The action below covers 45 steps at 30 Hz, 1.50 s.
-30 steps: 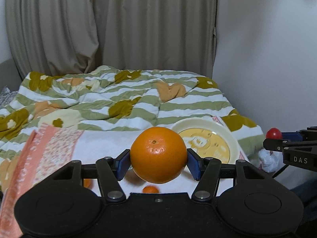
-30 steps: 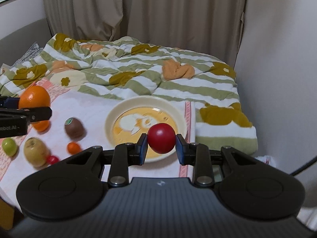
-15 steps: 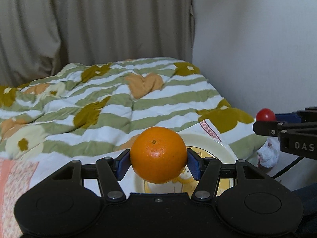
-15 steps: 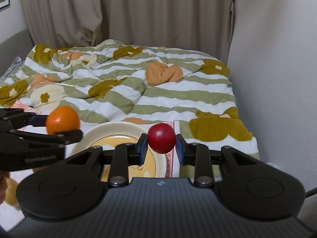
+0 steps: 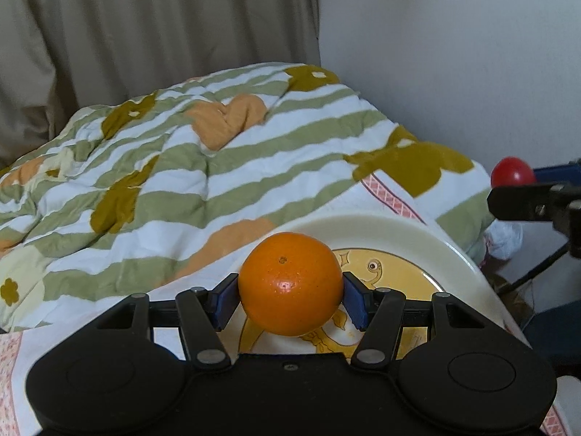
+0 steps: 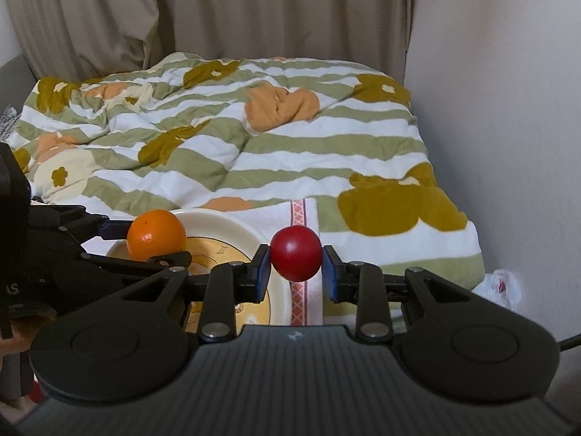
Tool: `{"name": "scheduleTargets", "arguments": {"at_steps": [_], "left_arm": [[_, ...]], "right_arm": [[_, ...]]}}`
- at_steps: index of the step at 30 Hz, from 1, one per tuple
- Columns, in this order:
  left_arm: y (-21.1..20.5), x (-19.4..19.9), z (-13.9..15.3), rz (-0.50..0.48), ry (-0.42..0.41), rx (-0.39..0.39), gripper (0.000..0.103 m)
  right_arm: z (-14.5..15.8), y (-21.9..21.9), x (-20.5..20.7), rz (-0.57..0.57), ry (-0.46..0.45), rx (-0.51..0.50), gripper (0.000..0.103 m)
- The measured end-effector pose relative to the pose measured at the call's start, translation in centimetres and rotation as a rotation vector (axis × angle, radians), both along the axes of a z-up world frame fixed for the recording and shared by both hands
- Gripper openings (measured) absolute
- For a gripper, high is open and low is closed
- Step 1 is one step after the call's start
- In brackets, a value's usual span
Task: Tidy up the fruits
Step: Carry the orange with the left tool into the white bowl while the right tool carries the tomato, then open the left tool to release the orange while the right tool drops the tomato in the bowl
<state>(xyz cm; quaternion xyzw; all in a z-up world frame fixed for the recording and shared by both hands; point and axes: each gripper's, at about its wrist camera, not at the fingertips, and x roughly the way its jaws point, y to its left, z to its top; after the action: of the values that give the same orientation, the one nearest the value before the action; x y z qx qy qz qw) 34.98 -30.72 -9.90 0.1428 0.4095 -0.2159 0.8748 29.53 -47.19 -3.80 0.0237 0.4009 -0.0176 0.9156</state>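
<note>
Your left gripper point(image 5: 289, 296) pinches the orange point(image 5: 289, 283) between its 2 blue pads; the fruit hangs directly over the near-left part of the plate point(image 5: 399, 227), which lies just below and ahead of that claw, so the coming move looks like a short drop straight down. Your right gripper point(image 6: 296, 269) is clamped on the small red fruit point(image 6: 296, 252); from that claw the plate point(image 6: 232, 223) sits below and to the left, with the fruit over the towel's red-patterned edge point(image 6: 299, 290) just past the rim; your left hand is the nearer one. The plate holds no fruit that I can see; only its yellow printed centre shows. Beyond lies the striped quilt point(image 6: 254, 152); behind that, the curtain point(image 6: 218, 11).
</note>
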Motion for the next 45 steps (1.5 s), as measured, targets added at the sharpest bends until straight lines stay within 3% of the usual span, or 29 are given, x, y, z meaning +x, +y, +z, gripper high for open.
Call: {"name": "scheduleTargets", "arguments": {"at_steps": [5,7,8,9,19,31,38,41,43,45], "left_arm": [[-0.4,0.1,-0.5,-0.019,0.009,0.004,0.065],[-0.2,-0.2,-0.1,-0.030,-0.014,-0.013,0.082],[-0.1,-0.5,0.3,-0.033,-0.030,-0.023,0.099],[0.2,-0.8,0.9,-0.034,-0.053,-0.032,0.103],[3.7,-3.1,4.0,0.036,-0.064,-0.042,0.103],[7.3,-7.1,5.8,0.166,-0.087,-0.042,0.103],[9.0,-8.7,6.4,0.231,-0.092,-0.047,0.103],[9.6,-9.2,6.6,0.260,-0.084,-0.061,0.103],[9.8,-9.7,6.7,0.272,-0.084,-0.072,0.103],[9.9,-10.3,6.9,0.279,-0.093,-0.070,0.103]], "right_arm": [[-0.1,-0.2,0.1,-0.012,0.007,-0.006,0.045],[0.1,-0.3,0.0,-0.015,0.005,-0.006,0.045],[0.2,-0.4,-0.1,-0.016,0.002,-0.005,0.045],[0.3,-0.5,-0.2,-0.017,-0.001,-0.003,0.045],[0.6,0.4,0.0,0.071,-0.012,0.015,0.045],[-3.3,3.8,1.6,0.263,0.010,-0.047,0.045],[-5.7,4.9,1.6,0.315,0.016,-0.090,0.046],[-5.8,5.0,1.4,0.328,0.000,-0.098,0.054],[-5.7,5.0,1.2,0.331,0.004,-0.095,0.069],[-5.0,4.9,0.4,0.314,-0.028,-0.098,0.103]]}}
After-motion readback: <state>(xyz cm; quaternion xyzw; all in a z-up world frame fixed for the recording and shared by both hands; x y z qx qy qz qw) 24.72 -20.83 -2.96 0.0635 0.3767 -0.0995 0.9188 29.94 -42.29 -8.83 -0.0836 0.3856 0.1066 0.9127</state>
